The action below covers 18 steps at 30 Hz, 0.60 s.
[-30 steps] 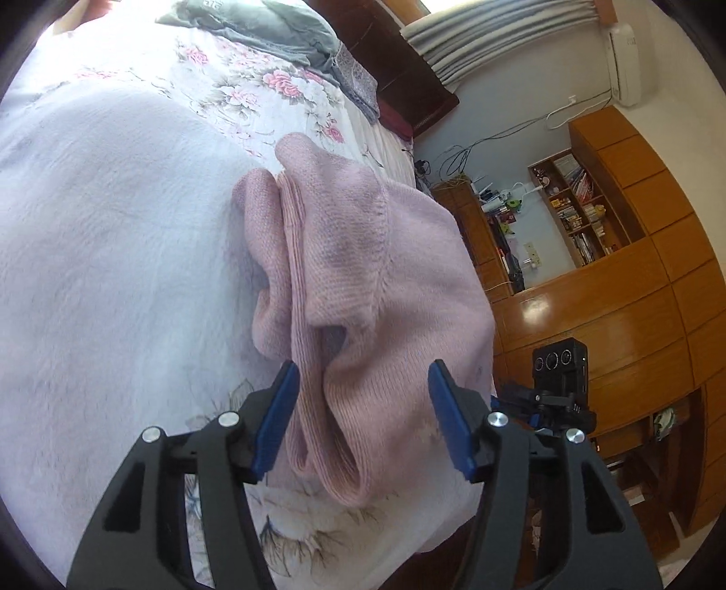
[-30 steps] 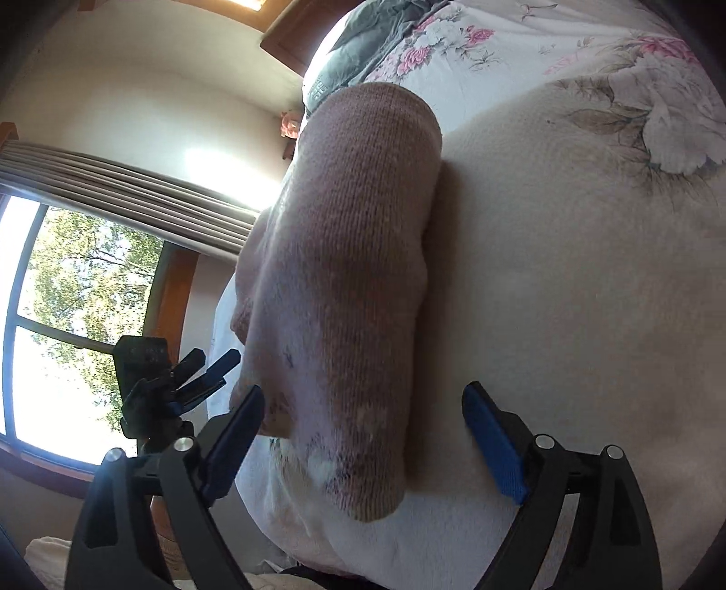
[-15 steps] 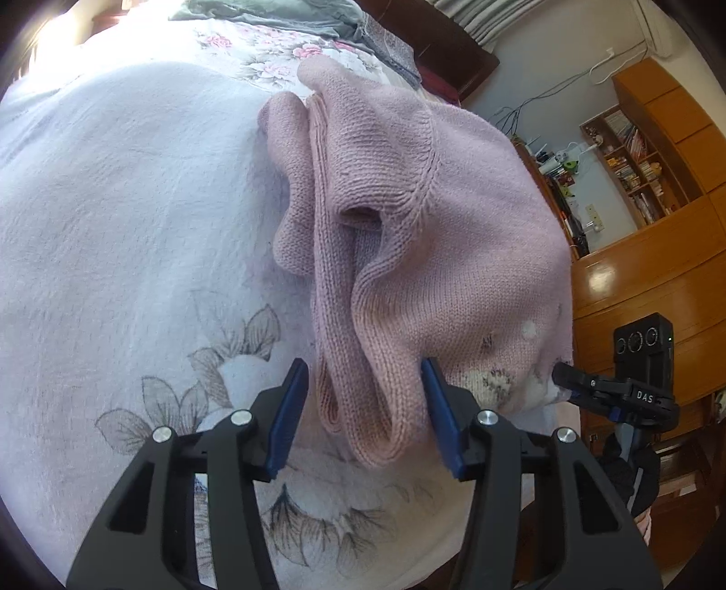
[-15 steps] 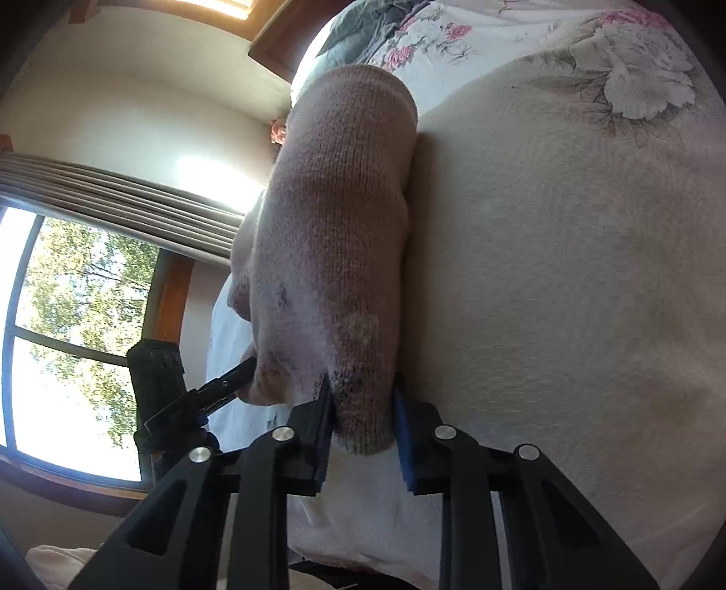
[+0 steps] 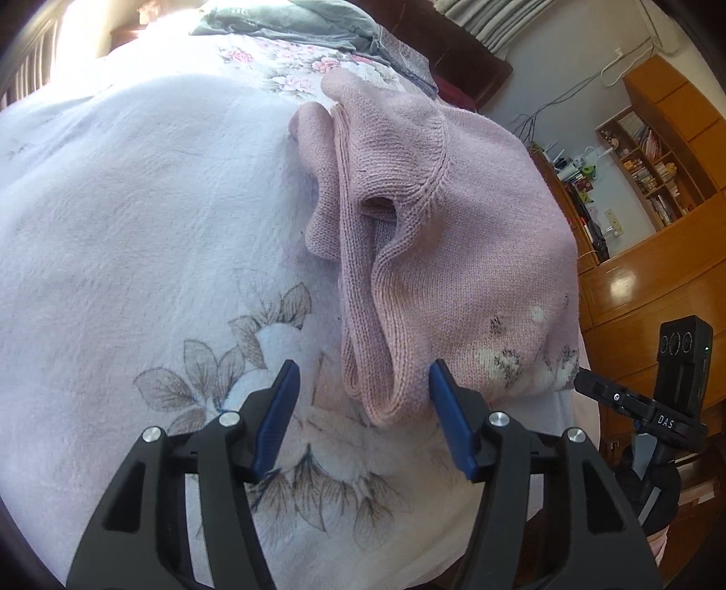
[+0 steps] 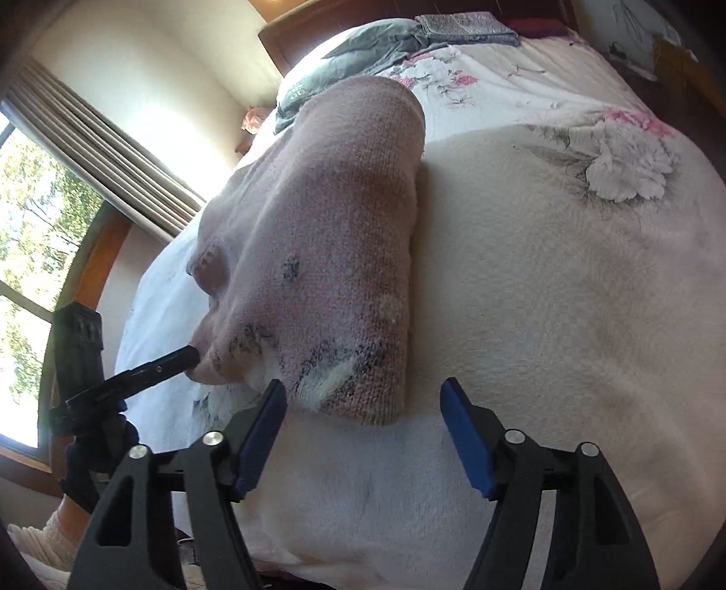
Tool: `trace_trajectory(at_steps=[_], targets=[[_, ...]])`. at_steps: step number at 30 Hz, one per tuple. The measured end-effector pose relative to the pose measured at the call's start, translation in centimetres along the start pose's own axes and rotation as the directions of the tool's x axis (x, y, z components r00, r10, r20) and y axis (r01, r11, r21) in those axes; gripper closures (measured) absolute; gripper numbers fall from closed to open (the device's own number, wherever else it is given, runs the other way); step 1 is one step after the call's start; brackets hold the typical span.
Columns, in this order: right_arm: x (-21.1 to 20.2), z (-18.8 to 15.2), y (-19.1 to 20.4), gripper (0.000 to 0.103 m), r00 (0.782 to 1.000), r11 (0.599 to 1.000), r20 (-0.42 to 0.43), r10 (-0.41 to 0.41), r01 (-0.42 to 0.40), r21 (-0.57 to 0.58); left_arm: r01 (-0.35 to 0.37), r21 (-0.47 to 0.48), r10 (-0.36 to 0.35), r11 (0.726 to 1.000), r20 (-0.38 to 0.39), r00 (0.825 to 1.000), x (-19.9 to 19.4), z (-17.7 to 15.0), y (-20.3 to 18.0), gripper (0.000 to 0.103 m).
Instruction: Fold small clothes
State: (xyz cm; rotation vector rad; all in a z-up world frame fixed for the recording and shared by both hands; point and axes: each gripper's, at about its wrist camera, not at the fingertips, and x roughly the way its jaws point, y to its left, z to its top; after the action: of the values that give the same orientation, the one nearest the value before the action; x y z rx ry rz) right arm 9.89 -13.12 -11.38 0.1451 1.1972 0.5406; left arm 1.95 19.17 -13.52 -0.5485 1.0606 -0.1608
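A pink knit sweater (image 5: 444,236) lies folded lengthwise on the white floral bedspread (image 5: 136,227). Its near folded end sits between the fingers of my left gripper (image 5: 365,420), which is open; the right blue pad (image 5: 449,422) touches the knit. In the right wrist view the sweater (image 6: 336,254) shows its patterned corner just beyond my right gripper (image 6: 363,438), which stands open with nothing held. The left gripper (image 6: 154,365) appears side-on there, its tip at the sweater's left edge. The right gripper (image 5: 635,404) shows at the sweater's far corner.
A grey garment heap (image 5: 290,22) lies by the dark headboard (image 5: 472,59). Wooden cabinets and a bookshelf (image 5: 658,149) stand beyond the bed's edge. A window with curtains (image 6: 90,149) is on the other side. The bedspread's near edge drops off just below both grippers.
The right gripper, shut on the sweater's corner half a second ago, has opened and let it go. The left gripper stayed open and closed in on the folded end.
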Motion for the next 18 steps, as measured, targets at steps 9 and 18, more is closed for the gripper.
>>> trace_trajectory(at_steps=[9,18], targets=[[-2.2,-1.3,4.9,0.004,0.978,0.978,0.068,-0.195,0.199,-0.055,-0.142,0.057,0.140,0.988,0.039,0.989,-3.8,-1.6,-2.0,0.025],[-6.1,-1.9,7.3,0.004,0.940,0.951,0.150,-0.305,0.309,-0.002,-0.206,0.080,0.198,0.975,0.103,0.975,-7.6,-2.4,-4.2,0.021]])
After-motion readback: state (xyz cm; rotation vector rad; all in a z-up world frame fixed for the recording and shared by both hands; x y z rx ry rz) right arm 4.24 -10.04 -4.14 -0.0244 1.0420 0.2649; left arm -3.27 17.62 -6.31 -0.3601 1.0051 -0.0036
